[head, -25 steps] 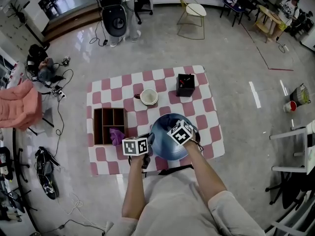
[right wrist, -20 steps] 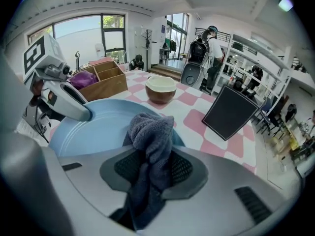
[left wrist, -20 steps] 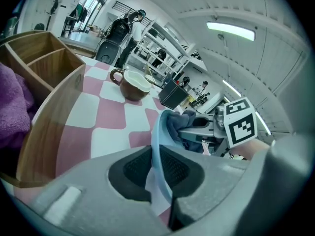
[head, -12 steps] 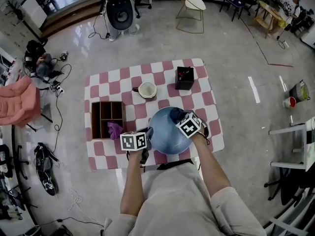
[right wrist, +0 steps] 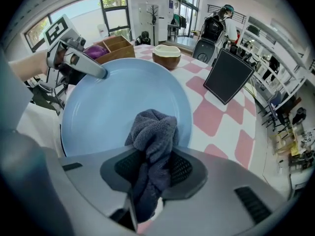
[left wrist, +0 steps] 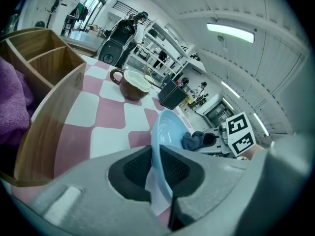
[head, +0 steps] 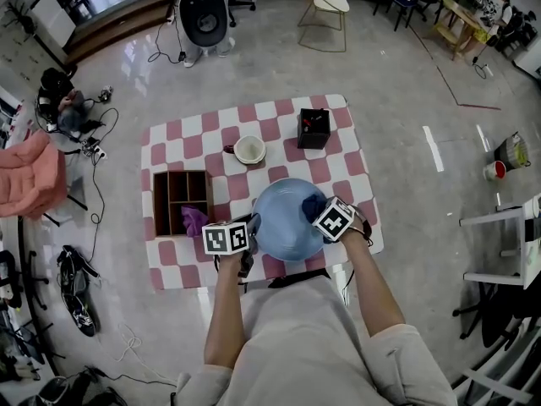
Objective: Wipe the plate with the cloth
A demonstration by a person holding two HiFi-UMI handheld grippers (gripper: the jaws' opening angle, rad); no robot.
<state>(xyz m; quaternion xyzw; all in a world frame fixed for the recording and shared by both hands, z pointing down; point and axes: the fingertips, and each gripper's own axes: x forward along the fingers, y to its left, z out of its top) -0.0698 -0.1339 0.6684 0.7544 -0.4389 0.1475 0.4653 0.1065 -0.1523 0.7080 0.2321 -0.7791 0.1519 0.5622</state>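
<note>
A: Left side, status?
B: My left gripper (left wrist: 158,171) has its jaws closed on the rim of the plate (left wrist: 170,127), which stands edge-on between the pads. Left forearm (head: 224,311) bare, extended forward.
A: Right?
B: My right gripper (right wrist: 152,168) pinches the bunched cloth (right wrist: 155,132). Right forearm (head: 372,299) angles inward, both grippers near each other.
</note>
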